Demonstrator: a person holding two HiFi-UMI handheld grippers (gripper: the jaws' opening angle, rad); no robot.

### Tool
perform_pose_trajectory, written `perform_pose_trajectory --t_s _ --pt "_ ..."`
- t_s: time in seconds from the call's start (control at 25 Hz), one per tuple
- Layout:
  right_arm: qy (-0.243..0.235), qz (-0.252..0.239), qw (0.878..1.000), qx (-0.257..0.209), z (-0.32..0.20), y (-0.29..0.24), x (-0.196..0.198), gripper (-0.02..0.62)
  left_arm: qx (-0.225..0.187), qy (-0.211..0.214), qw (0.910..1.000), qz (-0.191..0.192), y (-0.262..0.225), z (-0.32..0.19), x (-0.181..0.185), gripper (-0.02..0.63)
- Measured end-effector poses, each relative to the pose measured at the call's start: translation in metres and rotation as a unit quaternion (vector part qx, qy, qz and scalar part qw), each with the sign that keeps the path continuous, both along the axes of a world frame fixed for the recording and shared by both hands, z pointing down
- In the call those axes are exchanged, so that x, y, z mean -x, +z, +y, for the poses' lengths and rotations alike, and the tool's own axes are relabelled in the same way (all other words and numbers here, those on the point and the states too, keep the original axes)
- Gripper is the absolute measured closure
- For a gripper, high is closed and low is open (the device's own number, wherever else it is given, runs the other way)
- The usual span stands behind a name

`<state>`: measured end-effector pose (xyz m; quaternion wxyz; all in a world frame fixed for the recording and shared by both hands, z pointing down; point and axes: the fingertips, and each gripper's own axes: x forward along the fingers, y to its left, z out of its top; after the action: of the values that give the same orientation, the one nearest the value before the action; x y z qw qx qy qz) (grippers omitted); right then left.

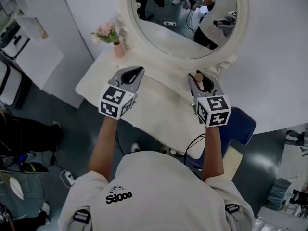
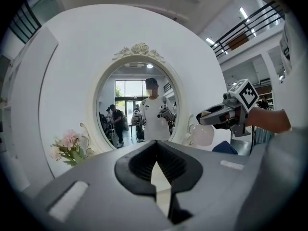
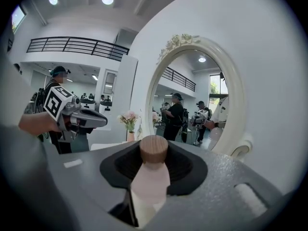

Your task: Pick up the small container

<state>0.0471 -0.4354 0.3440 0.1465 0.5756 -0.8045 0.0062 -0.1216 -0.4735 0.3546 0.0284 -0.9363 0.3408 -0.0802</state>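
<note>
The small container (image 3: 149,179) is a pale bottle with a round wooden cap. It stands upright between the jaws of my right gripper (image 3: 154,153), which is shut on it. In the head view that gripper (image 1: 199,79) hovers over the right part of the white vanity table (image 1: 154,105), with the cap (image 1: 198,77) showing at its tip. From the left gripper view the container (image 2: 204,134) hangs under the right gripper (image 2: 214,119), lifted off the table. My left gripper (image 1: 134,73) is held over the table's left part, its jaws together and empty (image 2: 156,147).
A large oval mirror (image 1: 185,18) in a white frame stands at the back of the table. A pink vase of flowers (image 1: 117,47) sits at the back left. A blue seat (image 1: 242,125) is at the right, below the table edge. Several people show in the mirror.
</note>
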Motion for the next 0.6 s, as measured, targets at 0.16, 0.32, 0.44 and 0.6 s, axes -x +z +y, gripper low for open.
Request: perform_pose_trajectory --t_s 0.16,0.32,0.44,0.6 --pt "-0.006 -0.004 1.0 -0.014 0.006 -0.015 0.005 0.465 -0.023 0.006 0.9997 0.001 -0.017 0.002 -0.001 0.586" --pt "-0.012 0.001 1.0 -0.028 0.013 -0.026 0.007 0.465 -0.045 0.012 0.9989 0.003 -0.033 0.008 -0.004 0.586" --pt "-0.012 -0.001 0.999 -0.035 0.017 -0.031 0.008 0.465 -0.06 0.018 0.998 -0.003 -0.042 0.014 -0.007 0.586" --pt "-0.009 0.004 0.999 -0.042 0.019 -0.035 0.007 0.465 -0.066 0.022 0.9975 -0.007 -0.046 0.018 -0.009 0.586"
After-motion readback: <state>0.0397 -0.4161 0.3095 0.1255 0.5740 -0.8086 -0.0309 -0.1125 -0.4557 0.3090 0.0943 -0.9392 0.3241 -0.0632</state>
